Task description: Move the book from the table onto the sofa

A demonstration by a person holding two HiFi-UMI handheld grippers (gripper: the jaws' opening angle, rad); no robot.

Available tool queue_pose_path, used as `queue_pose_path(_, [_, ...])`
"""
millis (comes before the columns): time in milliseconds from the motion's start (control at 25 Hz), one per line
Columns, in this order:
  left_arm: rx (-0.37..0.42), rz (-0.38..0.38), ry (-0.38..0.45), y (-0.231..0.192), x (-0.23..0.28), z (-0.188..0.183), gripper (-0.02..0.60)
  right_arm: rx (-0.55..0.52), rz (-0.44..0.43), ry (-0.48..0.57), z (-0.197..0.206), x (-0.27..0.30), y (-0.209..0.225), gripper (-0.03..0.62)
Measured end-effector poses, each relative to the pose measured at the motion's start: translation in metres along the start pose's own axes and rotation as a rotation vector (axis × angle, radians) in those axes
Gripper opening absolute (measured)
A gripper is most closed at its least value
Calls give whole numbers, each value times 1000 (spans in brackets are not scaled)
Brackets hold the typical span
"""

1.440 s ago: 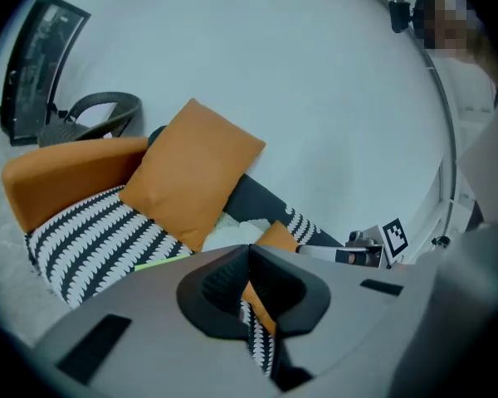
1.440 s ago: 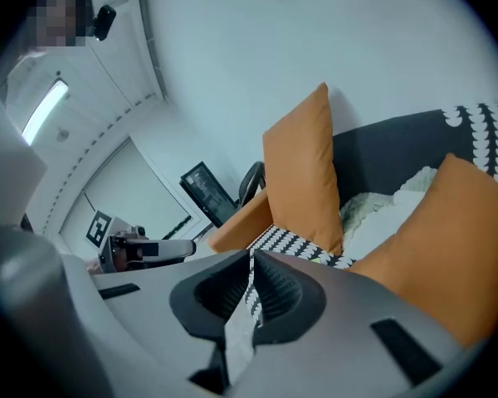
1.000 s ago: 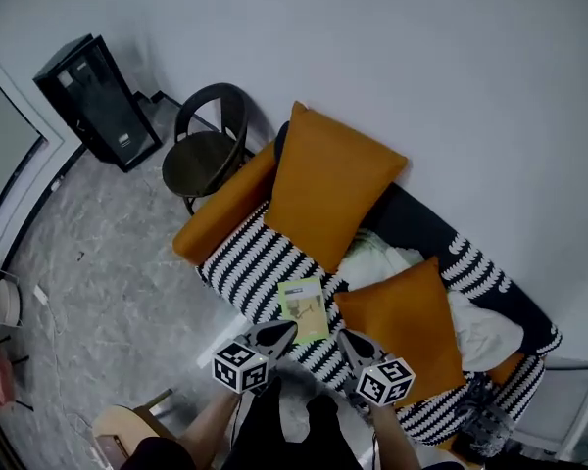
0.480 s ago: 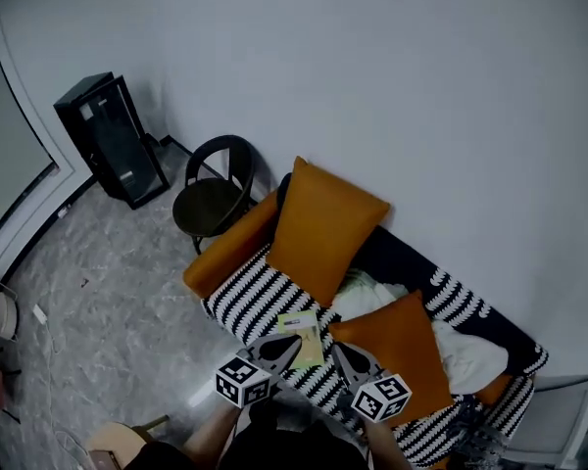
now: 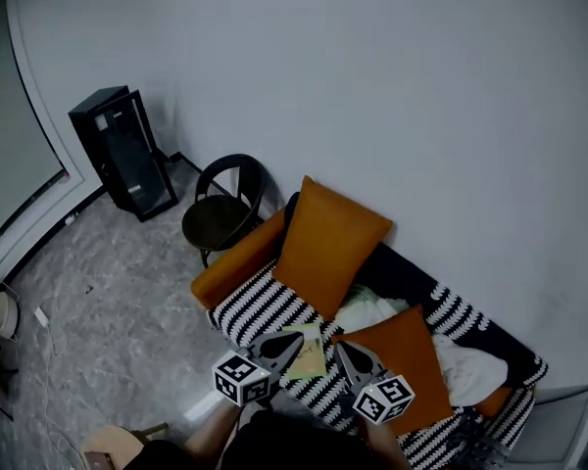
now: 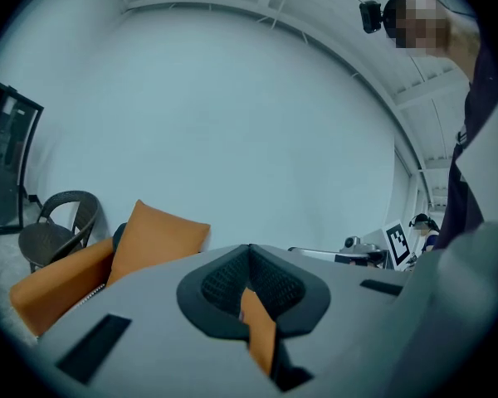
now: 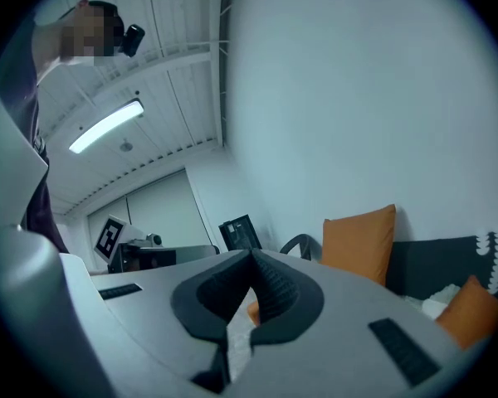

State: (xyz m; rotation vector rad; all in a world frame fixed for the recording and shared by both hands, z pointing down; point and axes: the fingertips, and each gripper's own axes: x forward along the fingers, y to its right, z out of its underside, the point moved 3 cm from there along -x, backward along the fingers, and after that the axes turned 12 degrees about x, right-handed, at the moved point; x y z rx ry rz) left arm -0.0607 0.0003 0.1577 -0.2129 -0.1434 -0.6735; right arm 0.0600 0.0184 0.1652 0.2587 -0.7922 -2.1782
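The book (image 5: 310,356), with a yellow-green cover, lies flat on the sofa's (image 5: 265,306) black-and-white striped seat, between two orange cushions. In the head view my left gripper (image 5: 286,341) hangs over the book's near left corner and my right gripper (image 5: 345,351) just right of it. Both are shut, hold nothing and stand apart from the book. In the left gripper view the left gripper's (image 6: 249,254) jaws meet, with an orange cushion (image 6: 153,239) beyond. The right gripper's (image 7: 252,262) jaws also meet in its own view, and the book shows in neither gripper view.
A large orange cushion (image 5: 328,243) leans on the sofa back, a smaller one (image 5: 407,365) lies beside white cloth (image 5: 465,360). A dark round chair (image 5: 225,209) and a black cabinet (image 5: 127,164) stand left of the sofa by the white wall. Grey marble floor (image 5: 108,302) spreads at left.
The head view has pulled back, so the sofa looks smaller and lower. Both grippers have risen off the seat, still shut. The book stays where it lay.
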Motion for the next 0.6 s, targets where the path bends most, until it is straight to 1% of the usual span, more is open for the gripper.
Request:
queue_pose_path(200, [44,4,50,6,3,-20,14,-48,-34,29,-16,2,-11,21])
queue_pose_path(440, [82,8,79,11,3,-37,14,-80,-57,55,-30,4,-19,21])
queue_pose_path(600, [101,-2,99,13,1,-42,14,-96,-70,63,-34,4,-22,21])
